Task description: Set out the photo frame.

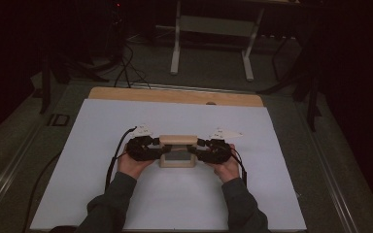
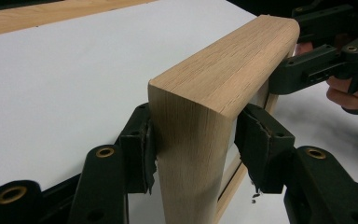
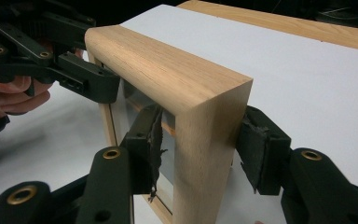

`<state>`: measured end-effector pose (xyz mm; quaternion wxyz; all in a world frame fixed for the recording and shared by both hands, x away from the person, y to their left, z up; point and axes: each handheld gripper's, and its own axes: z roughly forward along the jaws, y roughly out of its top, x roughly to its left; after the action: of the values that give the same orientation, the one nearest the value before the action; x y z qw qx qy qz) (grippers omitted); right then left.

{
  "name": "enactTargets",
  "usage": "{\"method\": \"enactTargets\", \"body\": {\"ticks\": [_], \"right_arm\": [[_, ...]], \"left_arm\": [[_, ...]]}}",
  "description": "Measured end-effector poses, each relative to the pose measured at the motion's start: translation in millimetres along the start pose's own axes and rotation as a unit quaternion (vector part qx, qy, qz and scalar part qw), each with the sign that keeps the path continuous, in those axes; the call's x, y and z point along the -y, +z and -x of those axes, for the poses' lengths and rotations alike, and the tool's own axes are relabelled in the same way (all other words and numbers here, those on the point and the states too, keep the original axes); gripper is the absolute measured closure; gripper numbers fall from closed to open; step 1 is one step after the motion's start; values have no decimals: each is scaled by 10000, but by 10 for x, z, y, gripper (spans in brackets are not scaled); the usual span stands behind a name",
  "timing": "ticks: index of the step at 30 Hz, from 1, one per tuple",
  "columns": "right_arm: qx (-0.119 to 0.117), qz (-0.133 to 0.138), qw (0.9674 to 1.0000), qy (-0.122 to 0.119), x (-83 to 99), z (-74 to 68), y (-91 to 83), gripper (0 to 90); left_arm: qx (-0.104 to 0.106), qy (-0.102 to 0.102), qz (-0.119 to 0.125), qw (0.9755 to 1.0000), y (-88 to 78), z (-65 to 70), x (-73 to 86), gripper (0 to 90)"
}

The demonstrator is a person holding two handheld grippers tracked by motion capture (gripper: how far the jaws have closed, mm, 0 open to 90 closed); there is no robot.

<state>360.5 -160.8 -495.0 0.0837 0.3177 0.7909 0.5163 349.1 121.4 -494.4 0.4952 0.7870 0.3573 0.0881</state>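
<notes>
**Wooden frame clamped at both ends**

The person's sleeves [image 1: 111,201] come in nearest, hands forward. Between them a wooden frame [image 1: 177,151] stands upright mid-way across the white bench [image 1: 97,121]. The left hand-held gripper [image 1: 156,144] is clenched on the frame's left upright; the right hand-held gripper [image 1: 200,145] clamps the frame's right upright. Beyond the frame, the bench's wooden edge [image 1: 175,95] shows.

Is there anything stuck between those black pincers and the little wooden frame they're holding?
Nothing visible. The left gripper has its jaws pressed straight onto one upright side of the wooden frame, and the right gripper clamps the opposite side the same way. Between jaws and wood there is just the jaws' own worn black padding.
</notes>
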Motion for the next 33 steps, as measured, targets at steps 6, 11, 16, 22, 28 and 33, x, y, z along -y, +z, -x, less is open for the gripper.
{"method": "enactTargets", "body": {"ticks": [6, 11, 16, 22, 28, 33], "right_arm": [[91, -27, 10000, 21, -7, 10, 28, 519], [143, -37, 9999, 44, -15, 18, 46, 519], [190, -61, 9998, 0, -24, 13, 58, 522], [214, -88, 9997, -57, -24, -8, 42, 522], [223, -95, 9997, -75, -23, -9, 35, 522], [231, -95, 9997, -60, -23, -2, 34, 521]], "left_arm": [[41, -99, 71, 9999, 29, -47, 8, 498], [32, -133, 115, 9998, 54, -72, 12, 491], [4, -107, 131, 9999, 63, -79, 9, 480], [-32, -102, 107, 9999, 55, -48, 11, 477], [-29, -126, 116, 9998, 63, -42, 17, 475], [-42, -161, 134, 9998, 78, -37, 17, 470]]}}
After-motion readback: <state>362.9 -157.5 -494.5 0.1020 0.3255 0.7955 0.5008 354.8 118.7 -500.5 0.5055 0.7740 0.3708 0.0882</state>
